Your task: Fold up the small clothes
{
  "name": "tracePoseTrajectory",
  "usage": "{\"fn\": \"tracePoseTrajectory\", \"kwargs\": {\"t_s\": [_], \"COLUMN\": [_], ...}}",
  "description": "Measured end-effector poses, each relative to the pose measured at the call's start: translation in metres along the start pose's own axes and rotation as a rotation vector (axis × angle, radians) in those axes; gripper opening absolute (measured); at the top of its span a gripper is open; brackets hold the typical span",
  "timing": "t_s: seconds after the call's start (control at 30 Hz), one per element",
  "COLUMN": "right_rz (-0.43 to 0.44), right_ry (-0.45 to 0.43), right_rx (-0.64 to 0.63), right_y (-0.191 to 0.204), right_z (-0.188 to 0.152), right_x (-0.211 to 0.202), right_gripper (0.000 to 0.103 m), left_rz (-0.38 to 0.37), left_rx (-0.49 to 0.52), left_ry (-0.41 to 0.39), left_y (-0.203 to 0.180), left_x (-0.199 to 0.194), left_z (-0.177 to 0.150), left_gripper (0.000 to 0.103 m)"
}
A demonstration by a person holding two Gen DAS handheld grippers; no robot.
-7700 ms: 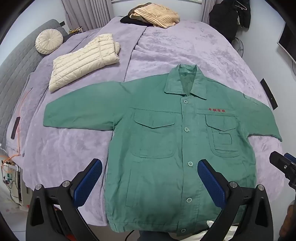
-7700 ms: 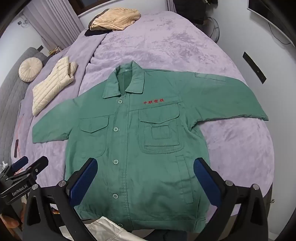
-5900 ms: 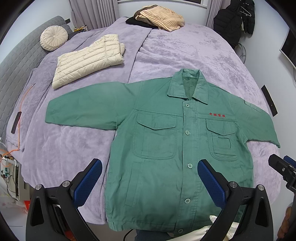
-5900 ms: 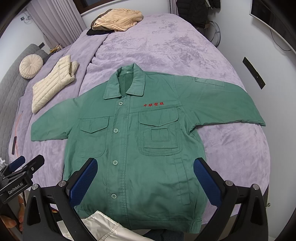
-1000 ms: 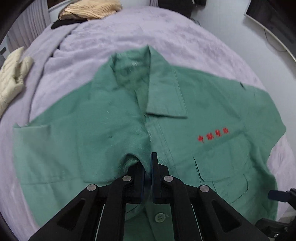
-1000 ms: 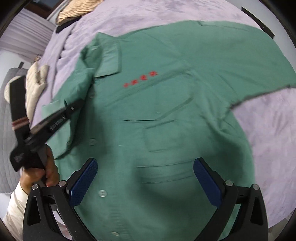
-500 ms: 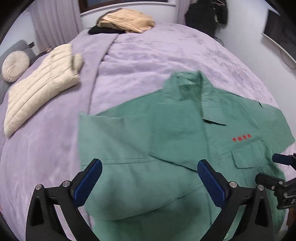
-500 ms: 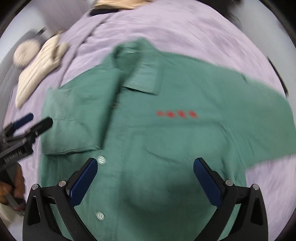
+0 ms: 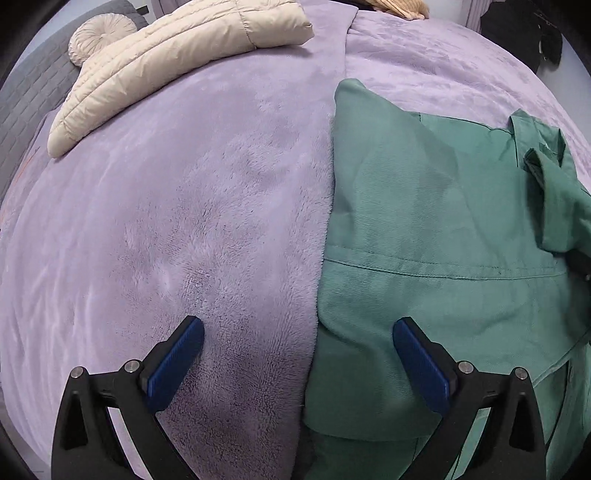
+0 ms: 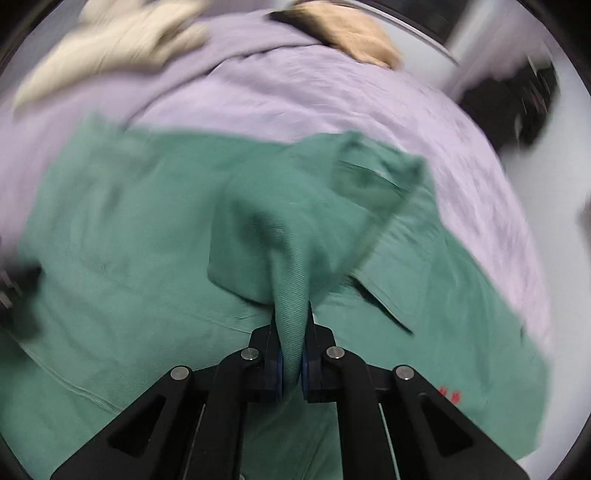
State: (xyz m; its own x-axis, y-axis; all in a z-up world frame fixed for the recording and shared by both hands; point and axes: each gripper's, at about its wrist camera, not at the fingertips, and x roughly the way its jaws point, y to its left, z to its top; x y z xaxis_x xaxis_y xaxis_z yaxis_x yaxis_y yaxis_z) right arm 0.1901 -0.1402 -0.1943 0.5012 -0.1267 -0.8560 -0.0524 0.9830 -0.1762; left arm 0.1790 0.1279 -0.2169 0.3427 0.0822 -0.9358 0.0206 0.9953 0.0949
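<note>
Bedroom in a home. Bed covered by a plush lilac blanket [image 9: 184, 221] fills most of both views. Grey quilted headboard [image 9: 26, 96] at far left edge, with a round pleated cushion [image 9: 99, 35] against it, upper left. Folded cream puffer jacket [image 9: 177, 55] on the bed, top centre. Dark clothing [image 9: 524, 33] hanging by a pale wall, upper right.

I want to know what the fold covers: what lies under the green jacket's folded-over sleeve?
Under the folded sleeve lies the green jacket itself, on the purple blanket. The chest pocket and buttons there are covered, so nothing else can be seen beneath.
</note>
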Motion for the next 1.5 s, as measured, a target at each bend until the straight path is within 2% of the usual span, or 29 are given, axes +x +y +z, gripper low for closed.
{"fn": "tracePoseTrajectory", "kwargs": {"t_s": [0.13,0.2,0.27,0.3,0.37,0.4,0.43,0.47,0.5,0.57,0.63,0.7,0.73,0.8,0.87,0.97,1.0,1.07,1.1,1.13,1.17,1.2,1.23,1.3,1.33,1.37,1.43,1.5], "right_rz": [0.305,0.448,0.49,0.502,0.543,0.574,0.575,0.568,0.58,0.614,0.598,0.539,0.518,0.492,0.44,0.374,0.375,0.483,0.499,0.498,0.515,0.536,0.541,0.532,0.529,0.519,0.547,0.507], "right_ry": [0.01,0.032,0.069,0.088,0.096,0.078,0.071,0.057,0.04,0.031,0.061,0.095,0.113,0.077,0.056,0.111,0.136,0.147,0.141,0.128,0.096,0.07,0.079,0.106,0.117,0.141,0.133,0.091], "right_rx": [0.539,0.797,0.98,1.038,1.116,1.128,1.122,1.105,1.092,1.077,1.075,1.062,1.047,0.994,0.912,0.874,0.902,0.986,0.999,0.995,0.998,1.009,1.018,1.062,1.084,1.095,1.1,0.986], "right_y": [-0.09,-0.122,-0.144,-0.152,-0.162,-0.164,-0.166,-0.167,-0.167,-0.165,-0.162,-0.163,-0.163,-0.163,-0.159,-0.162,-0.167,-0.177,-0.179,-0.181,-0.183,-0.184,-0.185,-0.187,-0.189,-0.191,-0.191,-0.186], "right_z": [-0.032,-0.067,-0.1,-0.113,-0.133,-0.137,-0.134,-0.131,-0.127,-0.117,-0.106,-0.099,-0.095,-0.089,-0.087,-0.101,-0.111,-0.127,-0.131,-0.132,-0.132,-0.13,-0.126,-0.121,-0.119,-0.119,-0.117,-0.107], "right_x": [-0.009,0.0,0.007,0.009,0.007,0.003,0.0,-0.005,-0.006,-0.001,0.007,0.013,0.014,0.001,-0.01,-0.007,-0.002,0.005,0.003,0.001,-0.001,-0.001,0.003,0.014,0.02,0.024,0.02,0.002], "right_gripper": [0.007,0.011,0.016,0.022,0.055,0.061,0.073,0.079,0.079,0.079,0.075,0.015,0.002,0.002,0.002,0.002,0.004,0.007,0.016,0.055,0.077,0.077,0.077,0.069,0.047,0.006,0.008,0.008], "left_rz": [-0.013,-0.013,-0.014,-0.015,-0.026,-0.035,-0.037,-0.03,-0.023,-0.013,-0.005,0.003,-0.007,-0.01,0.025,0.07,0.077,0.073,0.057,0.045,0.04,0.04,0.042,0.051,0.059,0.064,0.07,0.099], "left_rx": [0.016,0.023,0.026,0.025,0.014,0.01,0.011,0.017,0.022,0.012,-0.012,-0.03,-0.033,-0.011,0.039,0.054,0.04,-0.011,-0.034,-0.049,-0.051,-0.045,-0.033,-0.005,0.004,0.007,0.0,-0.003], "left_ry": [0.001,0.001,0.009,0.017,0.031,0.022,0.005,-0.013,-0.027,-0.045,-0.048,-0.047,-0.056,-0.076,-0.08,-0.039,-0.022,0.008,0.011,0.009,0.006,0.003,0.001,-0.004,-0.008,-0.009,-0.014,-0.026], "left_y": [0.0,0.001,0.0,0.001,0.002,0.005,0.006,0.005,0.004,0.002,0.002,0.002,0.0,-0.007,-0.014,-0.016,-0.015,-0.008,-0.005,-0.002,-0.001,-0.001,-0.002,-0.006,-0.009,-0.01,-0.01,-0.009], "left_x": [0.002,0.002,0.004,0.003,-0.001,-0.004,-0.007,-0.01,-0.011,-0.009,-0.003,0.0,-0.003,-0.008,-0.004,0.017,0.024,0.032,0.03,0.027,0.023,0.02,0.017,0.014,0.012,0.011,0.011,0.016], "left_z": [-0.002,-0.001,0.0,0.001,0.008,0.014,0.021,0.029,0.037,0.056,0.072,0.08,0.083,0.083,0.076,0.075,0.075,0.076,0.077,0.077,0.076,0.075,0.074,0.072,0.071,0.07,0.07,0.072], "left_gripper": [0.103,0.103,0.103,0.103,0.103,0.103,0.103,0.103,0.103,0.103,0.103,0.103,0.103,0.103,0.103,0.103,0.103,0.103,0.103,0.103,0.103,0.103,0.103,0.103,0.103,0.103,0.103,0.103]}}
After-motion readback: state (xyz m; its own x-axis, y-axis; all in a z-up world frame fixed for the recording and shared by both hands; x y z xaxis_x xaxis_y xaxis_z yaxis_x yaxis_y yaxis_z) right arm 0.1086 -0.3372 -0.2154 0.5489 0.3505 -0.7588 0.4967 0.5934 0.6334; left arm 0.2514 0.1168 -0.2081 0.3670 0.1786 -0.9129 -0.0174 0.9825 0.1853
